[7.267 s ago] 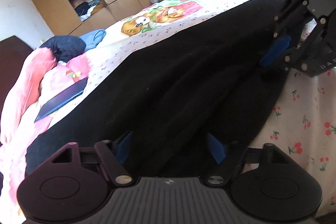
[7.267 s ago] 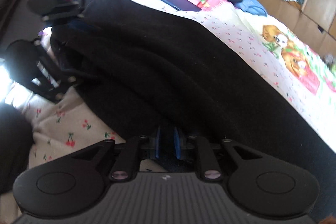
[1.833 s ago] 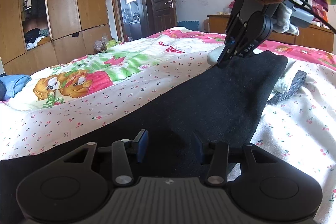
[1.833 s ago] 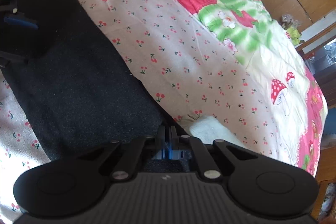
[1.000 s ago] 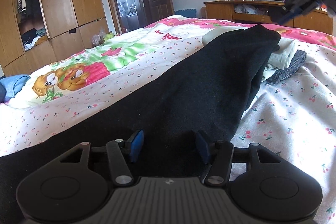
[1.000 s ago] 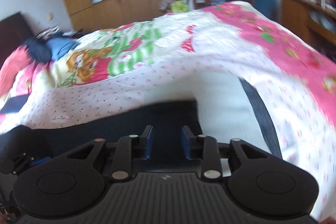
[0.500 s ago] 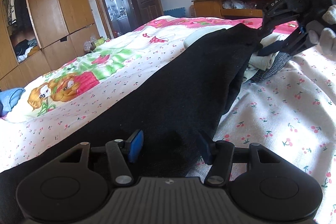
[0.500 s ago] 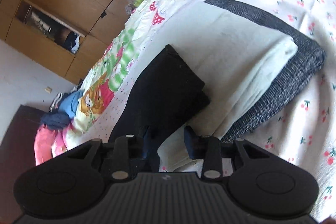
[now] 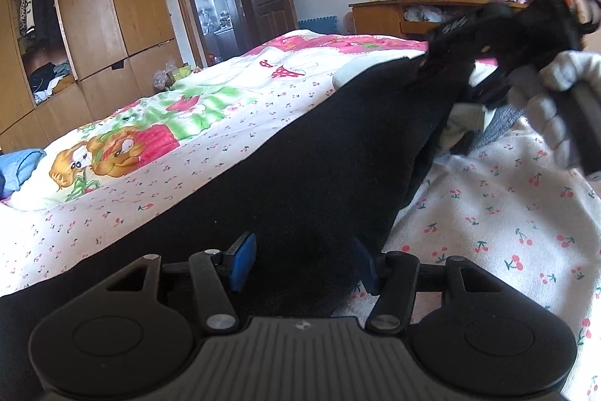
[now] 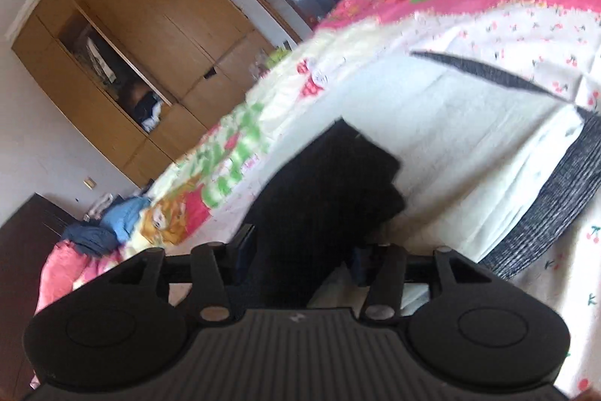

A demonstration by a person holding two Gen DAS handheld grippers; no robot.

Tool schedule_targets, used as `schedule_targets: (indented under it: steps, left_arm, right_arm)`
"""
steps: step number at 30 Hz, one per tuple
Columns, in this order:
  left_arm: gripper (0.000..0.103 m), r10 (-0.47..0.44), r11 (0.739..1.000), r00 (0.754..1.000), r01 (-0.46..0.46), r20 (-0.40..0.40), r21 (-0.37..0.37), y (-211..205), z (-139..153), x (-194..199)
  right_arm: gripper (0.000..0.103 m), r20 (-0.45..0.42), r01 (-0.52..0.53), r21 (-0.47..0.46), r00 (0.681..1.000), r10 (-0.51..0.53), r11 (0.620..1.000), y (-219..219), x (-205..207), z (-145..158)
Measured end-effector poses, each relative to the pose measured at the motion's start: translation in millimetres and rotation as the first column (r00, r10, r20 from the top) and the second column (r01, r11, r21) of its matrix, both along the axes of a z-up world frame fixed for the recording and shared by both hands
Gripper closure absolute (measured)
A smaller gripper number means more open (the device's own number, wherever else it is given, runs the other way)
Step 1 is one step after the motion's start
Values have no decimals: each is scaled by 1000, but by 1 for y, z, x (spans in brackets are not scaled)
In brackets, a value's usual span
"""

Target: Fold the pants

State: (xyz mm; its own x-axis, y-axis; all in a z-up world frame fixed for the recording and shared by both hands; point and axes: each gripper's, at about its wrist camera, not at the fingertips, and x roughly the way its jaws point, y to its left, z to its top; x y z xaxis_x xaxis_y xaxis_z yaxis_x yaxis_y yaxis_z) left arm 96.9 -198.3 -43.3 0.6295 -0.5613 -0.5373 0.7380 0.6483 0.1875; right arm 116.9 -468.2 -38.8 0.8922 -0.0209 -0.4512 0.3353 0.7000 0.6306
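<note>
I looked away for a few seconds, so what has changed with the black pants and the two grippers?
The black pants, bunched up earlier, now lie stretched along the floral bedsheet. The right gripper, shut on their far end before, has opened. The left gripper stays open over the near end.

Right gripper motion-blurred, pants cut off bottom-left

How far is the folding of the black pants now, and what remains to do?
Done: the black fabric pants lie in one long narrow strip along the cherry-print bedsheet. In hand: the left hand-held gripper and the right hand-held gripper are both open, each straddling one end. Left: probably grasping one end and folding it across.
</note>
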Motion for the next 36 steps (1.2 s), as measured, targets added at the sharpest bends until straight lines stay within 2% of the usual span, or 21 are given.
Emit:
schedule_targets:
  steps: [1, 3, 4, 6, 8, 9, 10, 12, 14, 15, 17, 19, 22, 25, 32, 36]
  left_arm:
    - [34, 5, 1000, 1000, -5, 8, -6, 1, 2, 0]
    - [34, 21, 1000, 1000, -21, 16, -15, 4, 5, 2]
    - [34, 31, 999, 999, -31, 16, -21, 6, 5, 4]
    - [34, 52, 998, 999, -52, 7, -28, 10, 4, 9]
    - [31, 68, 998, 998, -68, -15, -5, 13, -1, 16]
    - [29, 69, 998, 997, -69, -26, 11, 14, -5, 18]
    - [29, 70, 997, 997, -69, -39, 27, 17, -9, 20]
    - [28, 64, 998, 996, -62, -65, 31, 25, -13, 21]
    - [28, 64, 998, 994, -63, -84, 13, 37, -10, 19]
    - [28, 72, 997, 994, -72, -83, 5, 45, -8, 18]
    - [28, 104, 994, 993, -105, -62, -10, 66, -1, 14]
    - [28, 147, 989, 988, -149, -40, -25, 95, 8, 10]
    - [28, 238, 971, 971, -238, -3, -18, 149, 21, 4]
    - [27, 338, 941, 941, -339, 22, 7, 208, 27, -3]
    - [27, 555, 829, 832, -555, 26, 76, 323, 20, -19]
    - [27, 620, 783, 785, -619, 1, 69, 362, 12, -28]
  right_arm:
    - [51, 18, -4, 0, 1000, 4, 1000, 1, 4, 2]
    - [89, 44, -3, 7, 999, 2, 1000, 3, 5, 16]
    - [94, 82, -14, 47, 997, 10, 999, 1, 2, 22]
    - [94, 136, -16, 36, 991, 11, 999, 2, -6, 35]
    - [94, 102, 32, 14, 994, -33, 999, -1, -6, 36]
    - [94, 74, 43, 66, 996, -48, 997, -4, -6, 36]
    - [94, 86, 28, 91, 996, -36, 995, 0, -9, 43]
    - [94, 157, -19, -19, 987, 22, 1000, 28, -17, 72]
    - [94, 208, -78, -52, 974, 87, 996, 53, -14, 95]
    - [94, 216, -113, -58, 969, 123, 992, 65, -8, 103]
    - [94, 209, -169, -146, 958, 197, 975, 99, 6, 120]
    - [94, 191, -241, -196, 941, 278, 951, 138, 25, 130]
    - [94, 166, -354, -281, 898, 408, 892, 205, 52, 137]
    - [94, 121, -488, -315, 830, 544, 814, 279, 78, 128]
    - [95, -7, -715, -347, 649, 761, 607, 439, 119, 83]
    - [94, -129, -779, -433, 552, 824, 454, 523, 115, 48]
